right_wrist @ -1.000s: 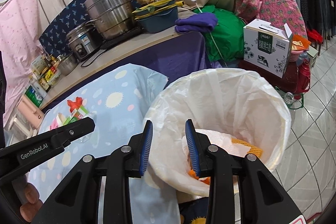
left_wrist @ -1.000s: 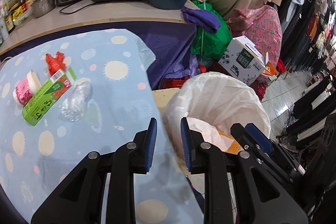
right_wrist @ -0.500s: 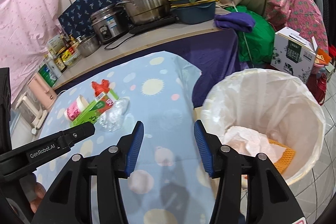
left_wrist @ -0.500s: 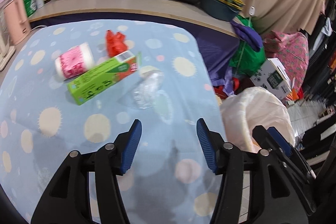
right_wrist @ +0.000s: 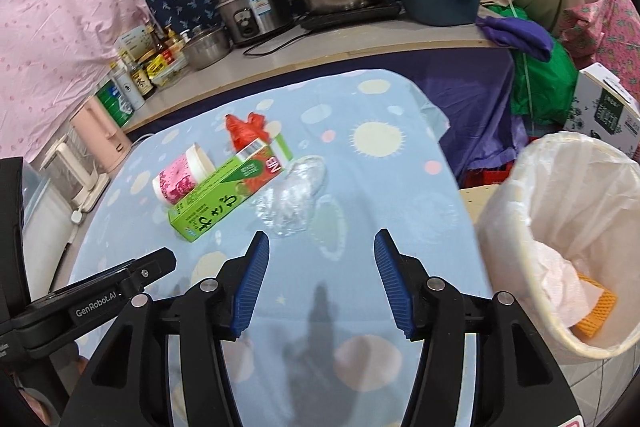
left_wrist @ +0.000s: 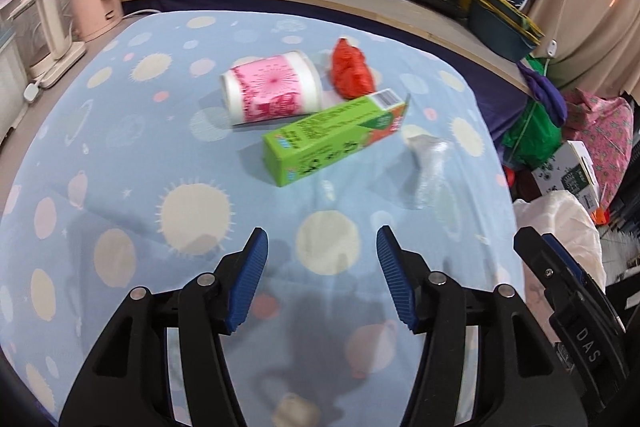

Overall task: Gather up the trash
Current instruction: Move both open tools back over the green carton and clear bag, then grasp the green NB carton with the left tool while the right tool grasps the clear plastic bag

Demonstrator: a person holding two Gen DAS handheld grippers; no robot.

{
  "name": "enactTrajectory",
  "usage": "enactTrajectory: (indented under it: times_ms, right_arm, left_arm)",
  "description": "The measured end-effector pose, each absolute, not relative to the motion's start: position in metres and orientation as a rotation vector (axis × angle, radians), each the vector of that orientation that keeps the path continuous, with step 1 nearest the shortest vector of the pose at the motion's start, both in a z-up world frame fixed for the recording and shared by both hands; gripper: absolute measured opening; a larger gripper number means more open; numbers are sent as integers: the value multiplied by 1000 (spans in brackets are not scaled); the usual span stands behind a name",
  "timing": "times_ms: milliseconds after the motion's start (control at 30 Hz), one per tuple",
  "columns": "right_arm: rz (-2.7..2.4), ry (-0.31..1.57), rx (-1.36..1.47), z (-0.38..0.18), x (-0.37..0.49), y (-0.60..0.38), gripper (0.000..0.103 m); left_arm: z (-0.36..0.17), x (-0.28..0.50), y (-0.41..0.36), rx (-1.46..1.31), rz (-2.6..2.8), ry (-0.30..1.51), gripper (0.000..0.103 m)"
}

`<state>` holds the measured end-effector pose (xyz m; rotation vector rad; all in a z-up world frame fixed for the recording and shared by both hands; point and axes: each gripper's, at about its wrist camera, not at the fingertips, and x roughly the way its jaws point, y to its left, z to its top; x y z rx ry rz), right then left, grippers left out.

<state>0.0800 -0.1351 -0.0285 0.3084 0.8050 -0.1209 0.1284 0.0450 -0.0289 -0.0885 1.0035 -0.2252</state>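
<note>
left gripper (left_wrist: 322, 255): jaws spread, nothing between them, only the blue dotted tablecloth (left_wrist: 100, 155) seen through the gap. jaws have just been opening. right gripper (right_wrist: 321, 259): same state, spread and empty, also just opened, held over the cloth beside the left one.

trash is laid in one cluster ahead of both tongs, well apart from the fingertips. green carton (left_wrist: 334, 141) is nearest the left gripper, almost straight ahead; its long axis is run diagonally, near-left end to far-right end, so the jaw line is crossed at an angle rather than squarely. pink-labelled cup (left_wrist: 272, 91) is lying on its side just behind the carton, touching or nearly so; contact can't be confirmed. red crumpled wrapper (left_wrist: 352, 71) is furthest back. clear crumpled plastic (right_wrist: 294, 193) is sat just right of the carton's far end and is closest to the right gripper, slightly left of its centre line.

lined bin (right_wrist: 560, 227) is placed off the table's right edge, nearer the right gripper; tissue and something orange are already inside.

judgement: plastic is best taken by the right, carton by the left, with some wrist roll needed to close across the carton's short side.
</note>
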Motion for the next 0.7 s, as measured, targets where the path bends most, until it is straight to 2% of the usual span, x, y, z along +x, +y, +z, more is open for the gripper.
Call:
enactTrajectory:
  times_ms: [100,267,333,500,600,700]
  right_arm:
    - [-103,824,322,-35,95,-126,54]
    - [-100,841,326,-47,119,-116,60]
    - [-102,852,338,-53,129,-116,62]
    - [-111,882,370,-69,152,-117,62]
    - [-114,894,388,-77,165,-119,62]
    - [-119,899,396,-82,172,-120,62]
  left_arm:
    - [-33,135,59,-102,-200,1004,61]
    - [-39,149,73,-120,-178,1004,63]
    - [-42,155,75,-125,-171,1003,66]
    - [-46,171,76,-124,-178,1001,68]
    - [-49,181,72,-113,-177,992,76]
    - [-54,191,67,-99,-176,996,76]
